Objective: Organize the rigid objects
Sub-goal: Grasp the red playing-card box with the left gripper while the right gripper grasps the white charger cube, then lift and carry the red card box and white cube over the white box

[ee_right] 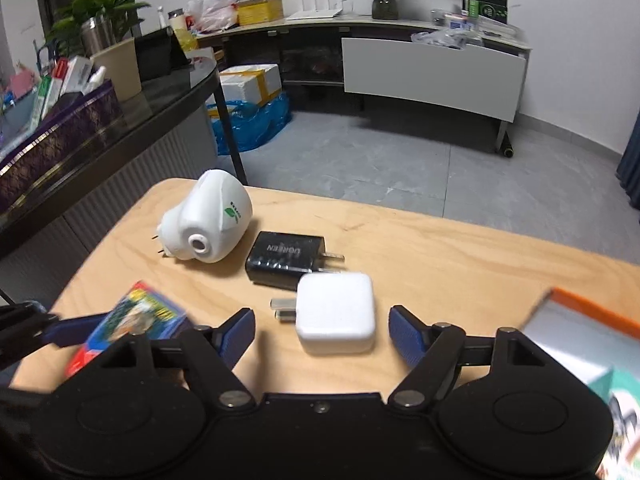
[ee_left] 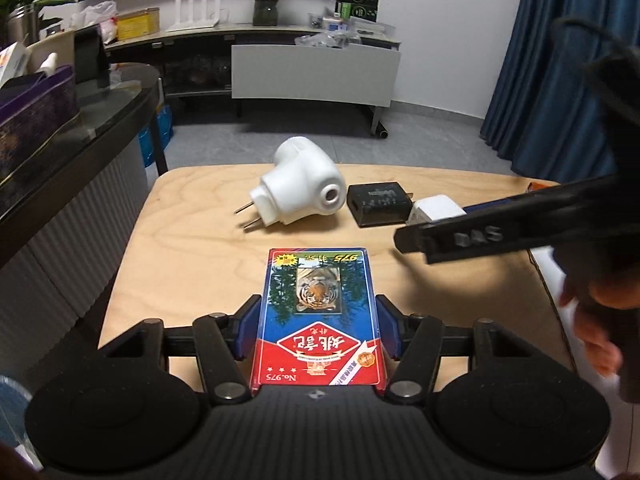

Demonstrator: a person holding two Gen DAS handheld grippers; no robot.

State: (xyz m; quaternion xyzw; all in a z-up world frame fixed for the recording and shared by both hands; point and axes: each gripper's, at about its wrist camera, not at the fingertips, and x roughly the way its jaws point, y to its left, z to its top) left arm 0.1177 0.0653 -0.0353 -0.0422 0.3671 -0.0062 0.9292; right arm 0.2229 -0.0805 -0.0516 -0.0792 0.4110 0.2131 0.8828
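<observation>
My left gripper [ee_left: 318,330] is shut on a red and blue playing-card box [ee_left: 318,312] with a tiger picture, held just above the wooden table [ee_left: 192,248]. The box also shows blurred in the right wrist view [ee_right: 132,320]. My right gripper [ee_right: 322,330] is open, its blue pads either side of a white cube charger [ee_right: 338,318] without touching it. A black charger [ee_right: 286,258] lies just beyond, and a white plug-in device [ee_right: 208,220] lies at the far left. The right gripper also shows in the left wrist view [ee_left: 408,238], over the white charger [ee_left: 438,208].
An orange-edged box [ee_right: 588,344] sits at the table's right. A dark glass counter [ee_right: 120,120] with boxes stands to the left. A grey floor, a white panel stand [ee_right: 432,76] and a blue bag [ee_right: 252,124] lie beyond the table's far edge.
</observation>
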